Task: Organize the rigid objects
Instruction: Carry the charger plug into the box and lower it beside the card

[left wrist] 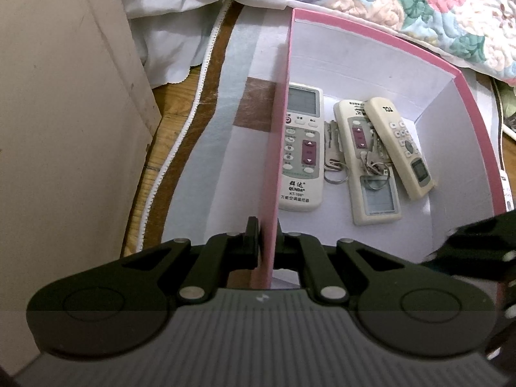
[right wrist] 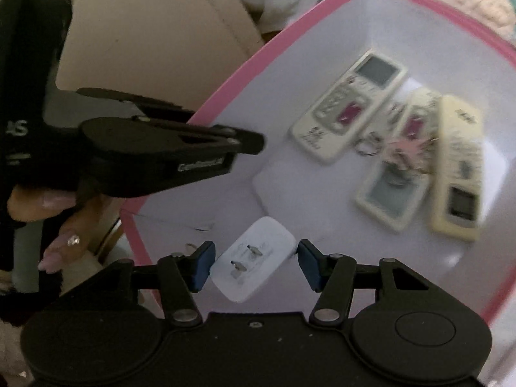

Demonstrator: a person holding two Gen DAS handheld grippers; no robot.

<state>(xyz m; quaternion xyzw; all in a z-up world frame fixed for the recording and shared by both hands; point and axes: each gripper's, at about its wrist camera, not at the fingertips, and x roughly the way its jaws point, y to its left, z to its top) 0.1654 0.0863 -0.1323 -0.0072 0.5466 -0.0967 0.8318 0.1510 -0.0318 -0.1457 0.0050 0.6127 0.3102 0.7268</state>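
Note:
A pink box (left wrist: 371, 29) with a white inside holds three white remote controls (left wrist: 301, 148) and a bunch of keys (left wrist: 335, 154). My left gripper (left wrist: 267, 242) is shut on the box's left wall, one finger on each side of it. In the right wrist view my right gripper (right wrist: 256, 266) is over the box (right wrist: 225, 96). Its blue pads are spread, with a white plug adapter (right wrist: 254, 259) between them. The left pad (right wrist: 201, 266) touches the adapter and the right pad stands just clear of it. The remotes (right wrist: 350, 106) lie beyond. The left gripper (right wrist: 245, 143) shows at the box's left wall.
A floral quilt (left wrist: 419, 3) lies behind the box. A beige panel (left wrist: 64, 96) stands at the left. A white-edged mat (left wrist: 193, 122) covers wooden floor beside the box. A hand with painted nails (right wrist: 64, 242) holds the left gripper.

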